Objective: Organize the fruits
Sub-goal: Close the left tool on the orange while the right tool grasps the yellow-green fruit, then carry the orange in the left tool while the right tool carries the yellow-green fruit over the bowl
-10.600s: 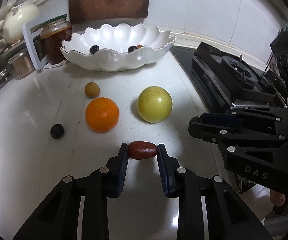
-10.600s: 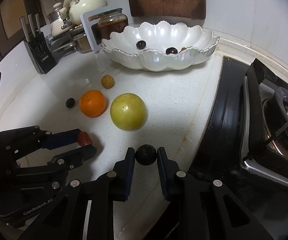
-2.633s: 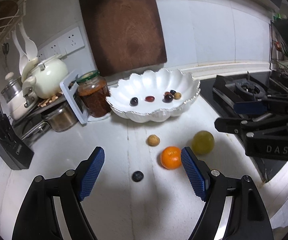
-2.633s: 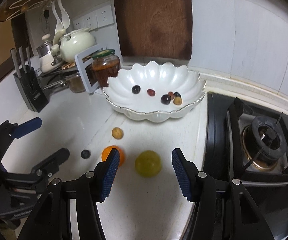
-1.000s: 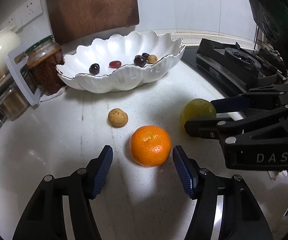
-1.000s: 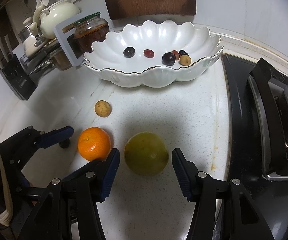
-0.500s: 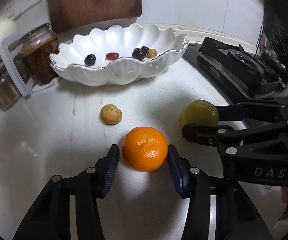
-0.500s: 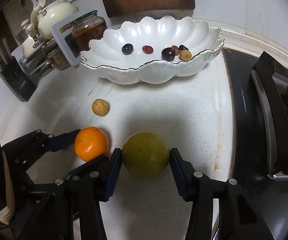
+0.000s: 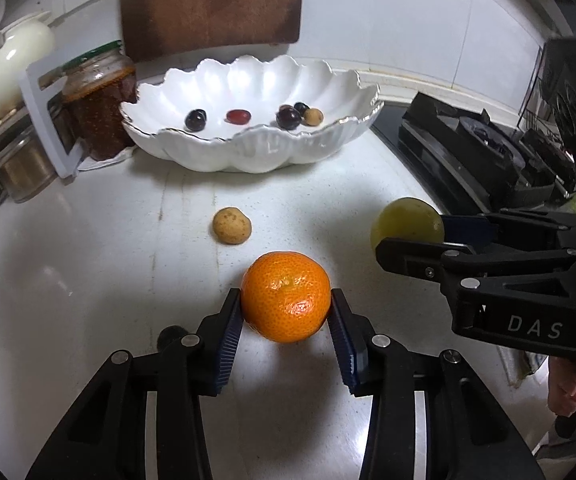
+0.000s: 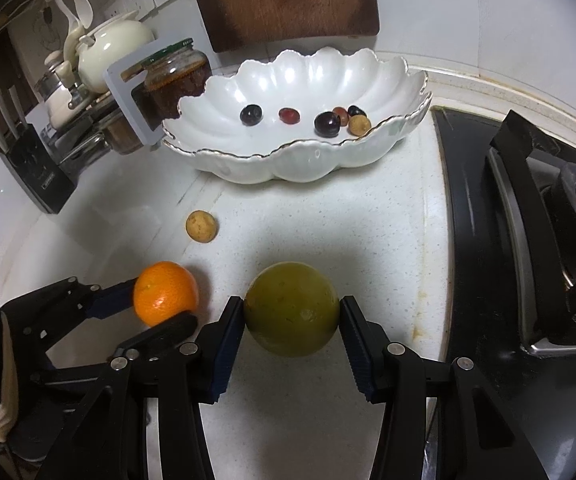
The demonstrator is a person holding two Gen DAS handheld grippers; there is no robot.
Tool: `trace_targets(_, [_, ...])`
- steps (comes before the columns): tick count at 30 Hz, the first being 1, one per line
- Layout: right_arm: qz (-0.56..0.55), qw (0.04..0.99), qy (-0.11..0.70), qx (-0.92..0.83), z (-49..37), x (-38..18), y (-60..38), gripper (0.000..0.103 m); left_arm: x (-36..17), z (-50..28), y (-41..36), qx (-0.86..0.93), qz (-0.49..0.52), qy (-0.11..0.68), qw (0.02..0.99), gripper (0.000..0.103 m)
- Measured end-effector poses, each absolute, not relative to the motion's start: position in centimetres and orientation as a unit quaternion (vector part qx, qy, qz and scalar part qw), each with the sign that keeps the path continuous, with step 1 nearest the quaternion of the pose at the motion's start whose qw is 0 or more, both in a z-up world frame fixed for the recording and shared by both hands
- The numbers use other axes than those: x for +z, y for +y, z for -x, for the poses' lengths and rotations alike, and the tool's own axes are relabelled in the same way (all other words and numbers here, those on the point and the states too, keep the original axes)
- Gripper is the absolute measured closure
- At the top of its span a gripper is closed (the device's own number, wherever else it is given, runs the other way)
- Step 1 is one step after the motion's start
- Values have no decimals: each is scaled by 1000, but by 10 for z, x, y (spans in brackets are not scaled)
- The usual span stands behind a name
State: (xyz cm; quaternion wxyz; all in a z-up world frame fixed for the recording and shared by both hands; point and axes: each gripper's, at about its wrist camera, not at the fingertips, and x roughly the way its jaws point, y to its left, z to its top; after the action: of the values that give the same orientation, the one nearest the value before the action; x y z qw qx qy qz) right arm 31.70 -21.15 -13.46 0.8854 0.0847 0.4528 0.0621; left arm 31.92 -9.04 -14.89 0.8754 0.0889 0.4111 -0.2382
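A: Two grippers, each closed around one fruit on the white counter (image 10: 327,224). Largest item?

B: Scalloped white bowl (image 9: 248,152) at the back, beside the stove (image 10: 527,240). Small fruits inside: dark plum (image 9: 196,119), red date (image 9: 238,116), a second dark plum (image 9: 288,116) touching a tan longan (image 9: 313,116).

A: Next down?

B: Green-yellow fruit (image 10: 291,308), on the counter near the stove edge. Right gripper (image 10: 291,320) pads pressed to both its sides.

A: Then the orange?

B: Orange (image 9: 286,296), just left of the green fruit, apart from it. Left gripper (image 9: 286,316) clamped on it, blue pads against both flanks. Whether either fruit is lifted, cannot tell.

A: Smallest?

B: Loose longan (image 9: 232,225) on the counter, between orange and bowl, touching neither.
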Motion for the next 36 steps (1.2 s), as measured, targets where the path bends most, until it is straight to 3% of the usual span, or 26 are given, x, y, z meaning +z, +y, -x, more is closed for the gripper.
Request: trace_targets(36, [-85, 937, 334, 51, -290, -45, -218, 53, -48, -301, -75, -201, -46, 291, 934, 61])
